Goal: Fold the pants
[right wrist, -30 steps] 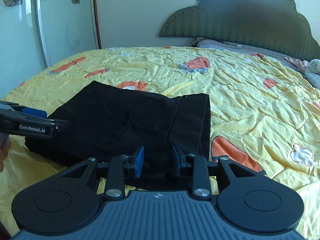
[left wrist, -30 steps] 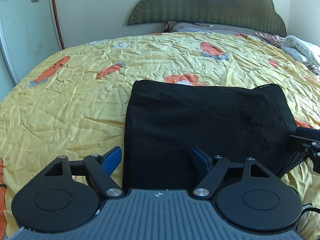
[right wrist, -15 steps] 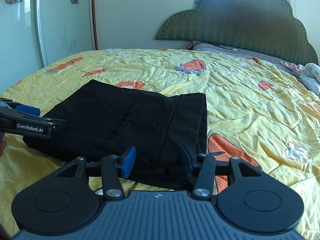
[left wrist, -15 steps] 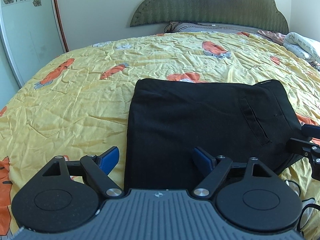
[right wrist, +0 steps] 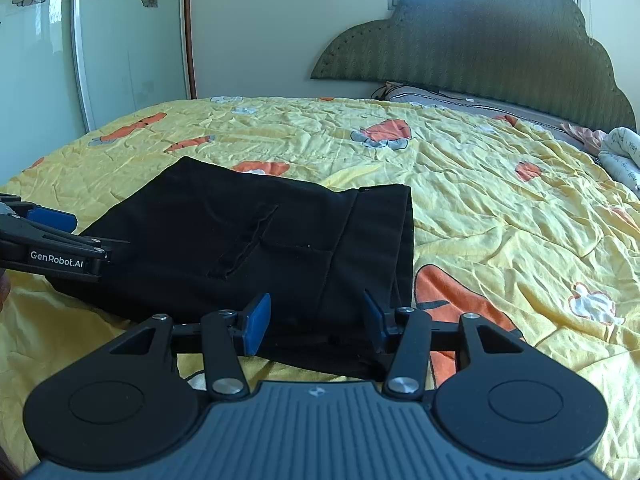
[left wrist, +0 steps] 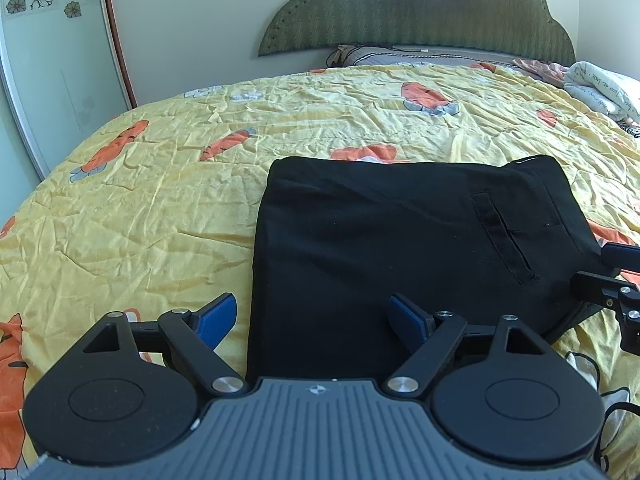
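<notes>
The black pants (left wrist: 400, 240) lie folded into a flat rectangle on the yellow bedspread (left wrist: 140, 208); they also show in the right wrist view (right wrist: 260, 240). My left gripper (left wrist: 312, 320) is open and empty, just above the near left corner of the pants. My right gripper (right wrist: 316, 320) is open and empty over the near right edge by the waistband. The right gripper shows at the right edge of the left wrist view (left wrist: 612, 280). The left gripper shows at the left edge of the right wrist view (right wrist: 52, 240).
A green padded headboard (left wrist: 420, 8) stands at the far end of the bed with a pillow (left wrist: 400, 54) below it. Bundled white bedding (left wrist: 600, 88) lies at the far right. A glass wardrobe door (left wrist: 48, 60) stands left of the bed.
My right gripper has opened from nearly shut and drawn back a little from the pants. My left gripper has stayed open and lifted slightly back. The pants have not moved.
</notes>
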`<state>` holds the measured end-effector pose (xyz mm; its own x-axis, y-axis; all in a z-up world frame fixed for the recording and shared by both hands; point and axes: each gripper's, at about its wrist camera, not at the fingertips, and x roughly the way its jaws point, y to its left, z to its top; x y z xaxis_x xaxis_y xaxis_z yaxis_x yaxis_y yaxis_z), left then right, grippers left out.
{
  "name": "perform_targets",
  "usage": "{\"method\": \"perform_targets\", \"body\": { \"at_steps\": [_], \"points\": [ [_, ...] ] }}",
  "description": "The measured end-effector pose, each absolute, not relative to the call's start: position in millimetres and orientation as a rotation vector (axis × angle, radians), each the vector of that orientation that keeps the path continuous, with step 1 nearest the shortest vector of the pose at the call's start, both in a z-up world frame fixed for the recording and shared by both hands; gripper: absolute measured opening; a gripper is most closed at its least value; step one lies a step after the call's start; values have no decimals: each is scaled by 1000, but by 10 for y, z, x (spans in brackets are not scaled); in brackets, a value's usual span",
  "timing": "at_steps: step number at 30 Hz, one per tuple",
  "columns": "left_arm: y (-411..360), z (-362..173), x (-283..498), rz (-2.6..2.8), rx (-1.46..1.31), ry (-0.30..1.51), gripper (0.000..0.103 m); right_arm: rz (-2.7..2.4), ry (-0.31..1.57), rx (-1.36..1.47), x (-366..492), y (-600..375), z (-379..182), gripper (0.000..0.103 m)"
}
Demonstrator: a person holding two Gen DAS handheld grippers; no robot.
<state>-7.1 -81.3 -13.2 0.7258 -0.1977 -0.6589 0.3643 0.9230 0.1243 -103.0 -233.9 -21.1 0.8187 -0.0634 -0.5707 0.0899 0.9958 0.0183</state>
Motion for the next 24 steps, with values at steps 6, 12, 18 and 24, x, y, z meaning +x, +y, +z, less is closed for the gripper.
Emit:
{"method": "perform_targets", "body": {
  "at_steps": [6, 12, 18, 24],
  "points": [
    [-725, -107, -74, -369, 227, 704, 86, -80, 609, 76, -1068, -2397, -193, 60],
    [-499, -37, 41, -394, 136, 719, 85, -81, 597, 122, -1125, -2514, -136, 61],
    [-189, 36, 428, -433, -17, 792, 85, -72, 597, 253, -1095, -2789, -190, 61],
    [25, -140, 942, -620, -267, 1007, 84, 55, 610, 495, -895, -3279, -285, 62]
  ]
}}
